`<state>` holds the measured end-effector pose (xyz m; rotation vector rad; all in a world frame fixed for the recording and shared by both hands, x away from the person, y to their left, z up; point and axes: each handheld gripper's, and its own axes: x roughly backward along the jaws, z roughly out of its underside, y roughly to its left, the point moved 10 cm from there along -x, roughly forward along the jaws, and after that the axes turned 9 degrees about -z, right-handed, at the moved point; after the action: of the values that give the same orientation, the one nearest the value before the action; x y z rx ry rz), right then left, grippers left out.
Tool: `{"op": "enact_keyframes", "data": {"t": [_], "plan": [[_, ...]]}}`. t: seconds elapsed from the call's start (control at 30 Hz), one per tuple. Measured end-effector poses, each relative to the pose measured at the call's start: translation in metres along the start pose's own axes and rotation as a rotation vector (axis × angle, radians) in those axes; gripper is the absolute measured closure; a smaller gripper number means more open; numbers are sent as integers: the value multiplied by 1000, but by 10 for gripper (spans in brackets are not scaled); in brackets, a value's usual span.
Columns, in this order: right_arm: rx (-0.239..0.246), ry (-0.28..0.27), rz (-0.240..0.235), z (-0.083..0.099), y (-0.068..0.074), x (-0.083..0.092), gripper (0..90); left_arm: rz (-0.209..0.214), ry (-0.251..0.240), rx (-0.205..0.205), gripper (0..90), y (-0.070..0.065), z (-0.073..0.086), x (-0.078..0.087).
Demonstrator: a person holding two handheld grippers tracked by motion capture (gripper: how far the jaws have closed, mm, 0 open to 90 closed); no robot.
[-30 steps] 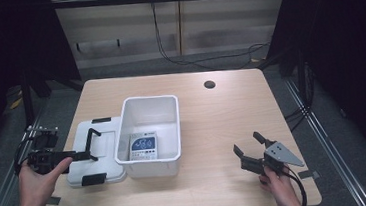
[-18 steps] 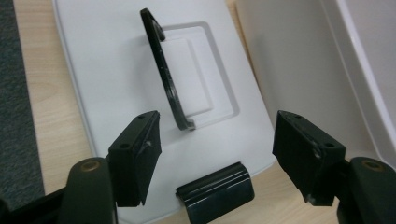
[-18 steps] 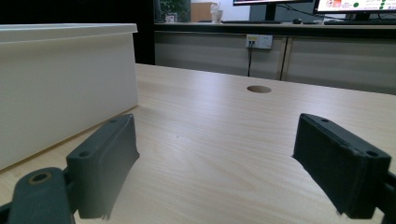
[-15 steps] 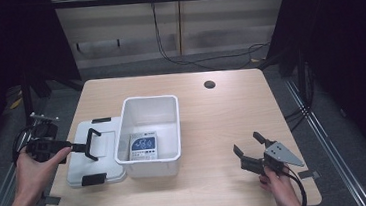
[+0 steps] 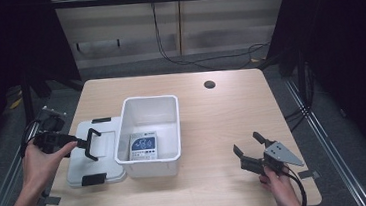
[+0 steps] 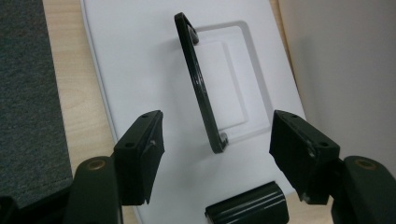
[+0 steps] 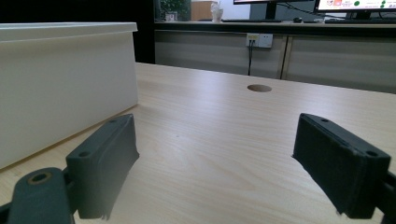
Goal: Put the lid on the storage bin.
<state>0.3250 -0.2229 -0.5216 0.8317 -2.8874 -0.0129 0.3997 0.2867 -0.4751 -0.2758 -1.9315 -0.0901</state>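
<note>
At the left edge of the tabletop (image 5: 221,109) a hand holds the left gripper (image 5: 90,144) over a white lid (image 5: 83,162), its jaws spread wide with nothing pinched between them. The lid lies flat at the near left of the tabletop, touching the left wall of a white bin (image 5: 168,104), and it has black clips on its far and near edges. A thin black handle (image 6: 198,79) stands up from a shallow rectangular recess in the middle of the lid; in the left gripper view this handle sits between the two open jaws but apart from both pads, and one black clip (image 6: 246,210) shows at the lid's edge just below. The bin stands upright a little left of the tabletop's centre, and inside it on the floor, toward the near wall, lies a flat card or packet with a blue and white face (image 5: 143,145). Farther right, near the far edge, is a small round hole (image 5: 209,84) in the wood. At the near right, a hand holds the right gripper (image 5: 251,147) low above bare wood, well apart from the bin, with its jaws spread and empty.
</note>
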Motion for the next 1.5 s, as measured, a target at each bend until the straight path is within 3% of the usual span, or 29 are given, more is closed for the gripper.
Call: {"op": "enact_keyframes", "data": {"t": [0.07,0.1,0.2,0.37,0.67,0.73,0.8,0.87,0.97,1.1,1.4,1.5], "plan": [[2,0,-1,0,0,0,126,-24,1,-9,426,1,-3,-1],[3,2,1,0,0,0,126,-48,3,8,470,2,-4,-1],[-3,2,4,0,0,0,126,-46,42,-3,506,-1,-8,-4],[1,3,4,0,0,0,126,-60,100,-12,525,-8,-11,-11],[1,3,-3,0,1,0,126,-98,149,5,552,-6,-14,-31],[1,4,-4,0,1,-1,126,-110,155,5,622,-5,-16,-34],[2,7,-1,0,1,0,126,-129,158,2,636,-5,-18,-35],[4,4,-5,0,1,-1,126,-120,160,14,641,-7,-19,-37],[3,4,-6,0,1,-1,126,-126,184,0,673,-10,-18,-42],[5,4,-7,0,1,-1,126,-157,203,-2,711,-9,-16,-48],[8,7,-7,0,1,-1,126,-144,233,10,775,-13,-18,-50],[8,7,-8,0,1,-1,125,-149,232,-15,775,-16,-17,-53]]}}
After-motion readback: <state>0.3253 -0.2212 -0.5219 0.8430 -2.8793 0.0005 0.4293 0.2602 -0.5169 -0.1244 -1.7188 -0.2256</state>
